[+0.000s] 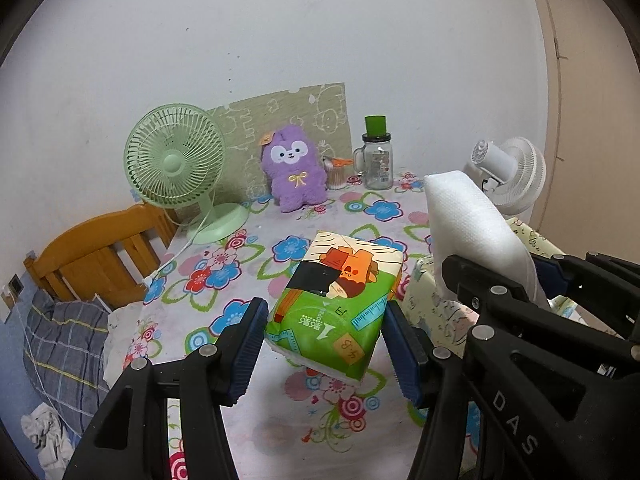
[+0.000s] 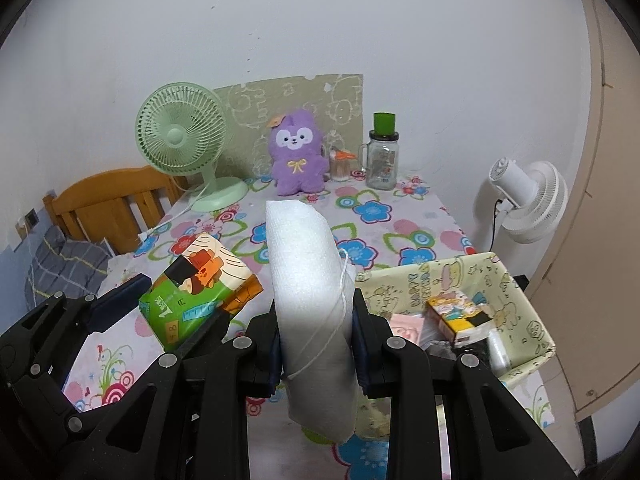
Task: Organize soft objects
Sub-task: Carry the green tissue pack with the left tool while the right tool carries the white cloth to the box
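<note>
Green tissue pack point(image 1: 334, 308) and white foam pad point(image 2: 312, 312), each pinched by 1 gripper.
Carry both level over the box point(image 2: 516, 280), then let go gently.

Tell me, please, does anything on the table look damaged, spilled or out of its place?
Nothing is spilled or broken. Only two things are off the flowered table: the left gripper holds the green tissue pack tilted in the air, and the right gripper holds the white foam pad, with a loose string across it.
</note>
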Motion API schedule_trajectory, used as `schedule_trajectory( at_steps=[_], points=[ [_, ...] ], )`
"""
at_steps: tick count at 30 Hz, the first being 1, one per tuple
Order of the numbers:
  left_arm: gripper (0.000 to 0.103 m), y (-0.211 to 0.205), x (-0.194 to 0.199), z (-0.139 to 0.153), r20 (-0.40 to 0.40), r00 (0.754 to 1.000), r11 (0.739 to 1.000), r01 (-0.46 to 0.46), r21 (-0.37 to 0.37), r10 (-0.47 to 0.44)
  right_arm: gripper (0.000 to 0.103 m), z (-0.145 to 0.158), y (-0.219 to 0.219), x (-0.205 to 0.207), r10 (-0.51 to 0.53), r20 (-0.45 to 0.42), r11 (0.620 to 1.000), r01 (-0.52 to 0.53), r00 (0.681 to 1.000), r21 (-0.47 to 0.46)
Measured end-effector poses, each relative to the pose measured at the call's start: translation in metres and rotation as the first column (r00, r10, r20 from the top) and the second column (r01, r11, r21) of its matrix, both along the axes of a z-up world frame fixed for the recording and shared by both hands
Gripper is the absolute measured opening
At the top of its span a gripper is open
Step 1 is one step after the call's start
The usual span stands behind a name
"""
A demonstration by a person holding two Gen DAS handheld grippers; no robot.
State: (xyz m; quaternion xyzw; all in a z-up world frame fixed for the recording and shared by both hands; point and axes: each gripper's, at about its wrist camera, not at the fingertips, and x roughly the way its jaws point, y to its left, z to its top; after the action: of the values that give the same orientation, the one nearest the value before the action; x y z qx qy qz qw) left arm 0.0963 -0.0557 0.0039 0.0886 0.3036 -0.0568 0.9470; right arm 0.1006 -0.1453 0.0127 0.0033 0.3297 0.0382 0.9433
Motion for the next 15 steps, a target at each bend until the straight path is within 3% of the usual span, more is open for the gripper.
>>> schedule_trajectory(
  at_steps=[15],
  points=[
    [0.06,-0.043,0.002,0.003,0.0,0.998,0.998,0.057,0.002,-0.057,0.031,0.002,-0.044,-0.002,-0.054,0.002,0.999,0.054,0.999,-0.003]
  ],
)
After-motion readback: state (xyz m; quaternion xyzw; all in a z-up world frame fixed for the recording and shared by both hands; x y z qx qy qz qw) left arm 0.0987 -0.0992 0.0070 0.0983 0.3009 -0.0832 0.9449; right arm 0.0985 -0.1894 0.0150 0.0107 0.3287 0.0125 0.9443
